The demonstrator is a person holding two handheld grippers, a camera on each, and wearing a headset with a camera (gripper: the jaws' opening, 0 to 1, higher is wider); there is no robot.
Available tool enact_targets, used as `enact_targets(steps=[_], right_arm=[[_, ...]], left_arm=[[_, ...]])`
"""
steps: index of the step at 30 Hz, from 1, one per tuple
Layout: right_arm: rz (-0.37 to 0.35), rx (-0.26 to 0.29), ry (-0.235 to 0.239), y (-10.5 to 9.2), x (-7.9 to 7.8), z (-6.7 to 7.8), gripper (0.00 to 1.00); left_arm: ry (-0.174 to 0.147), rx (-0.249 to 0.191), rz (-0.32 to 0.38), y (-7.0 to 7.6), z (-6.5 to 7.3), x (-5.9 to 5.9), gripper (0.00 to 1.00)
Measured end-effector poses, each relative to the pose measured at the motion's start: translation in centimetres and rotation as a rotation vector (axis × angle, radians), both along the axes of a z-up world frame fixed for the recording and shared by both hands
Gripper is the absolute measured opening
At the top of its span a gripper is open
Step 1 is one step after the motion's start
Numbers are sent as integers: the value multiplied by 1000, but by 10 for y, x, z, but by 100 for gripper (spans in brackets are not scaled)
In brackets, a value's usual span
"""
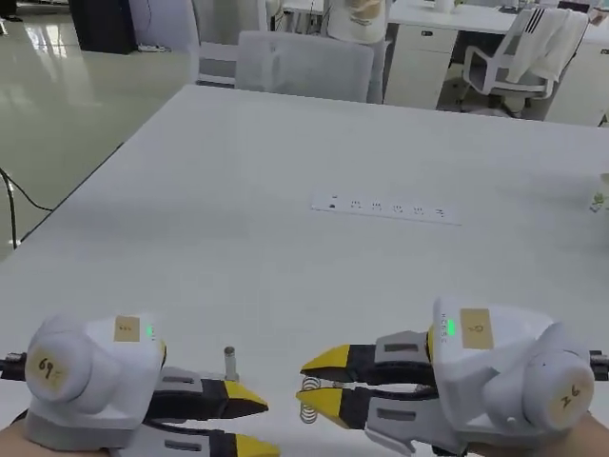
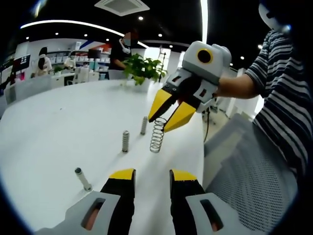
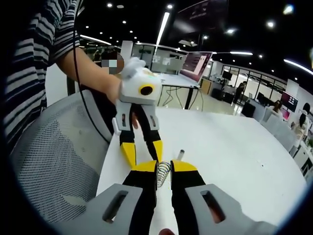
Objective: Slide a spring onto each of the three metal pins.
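Right gripper (image 2: 157,125): white moulded plastic body with black jaws ending in yellow wedge-shaped tips. The tips are pinched on the upper end of a silver wire coil spring (image 2: 157,134). In the left gripper view the spring hangs near upright in the centre of the frame, with open, evenly spaced coils. Its lower end is close to the white matte table (image 1: 285,267); contact cannot be confirmed. In the right gripper view the coil sits squarely between the two yellow tips at lower centre.

Left gripper (image 2: 152,175): same build. Its jaws are spread, with a clear gap between the yellow tips and nothing between them. In the head view it lies at lower left with its jaws pointing right, facing the right gripper at lower right.

Pins, left gripper view:
- A bare metal pin (image 2: 83,179) stands at lower left. It is a smooth, slim cylinder with a darker cap and is slightly tilted in the frame.
- A nearer ribbed pin (image 2: 125,141) stands left of the held spring. Its surface looks coiled.
- A farther ribbed pin (image 2: 144,125) stands just beyond, close beside the spring, with the same coiled texture.

All three pins stand apart from one another on the table.

A flat white power strip (image 1: 385,208) lies mid-table, well away from the work. A grey mesh chair back (image 2: 244,171) stands at the table edge.
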State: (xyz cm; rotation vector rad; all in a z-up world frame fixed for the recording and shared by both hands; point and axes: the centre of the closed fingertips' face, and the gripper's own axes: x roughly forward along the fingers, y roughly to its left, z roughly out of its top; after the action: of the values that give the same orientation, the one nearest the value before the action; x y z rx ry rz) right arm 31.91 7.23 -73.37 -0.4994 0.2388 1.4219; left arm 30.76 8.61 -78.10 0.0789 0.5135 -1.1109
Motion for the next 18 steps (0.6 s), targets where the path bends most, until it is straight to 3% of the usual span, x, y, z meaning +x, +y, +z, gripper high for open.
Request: enact_targets(steps=[18], right_arm=[[-17,2,-17,10,12,-3,7]], left_arm=[[6,13,137,48,-2,1,48]])
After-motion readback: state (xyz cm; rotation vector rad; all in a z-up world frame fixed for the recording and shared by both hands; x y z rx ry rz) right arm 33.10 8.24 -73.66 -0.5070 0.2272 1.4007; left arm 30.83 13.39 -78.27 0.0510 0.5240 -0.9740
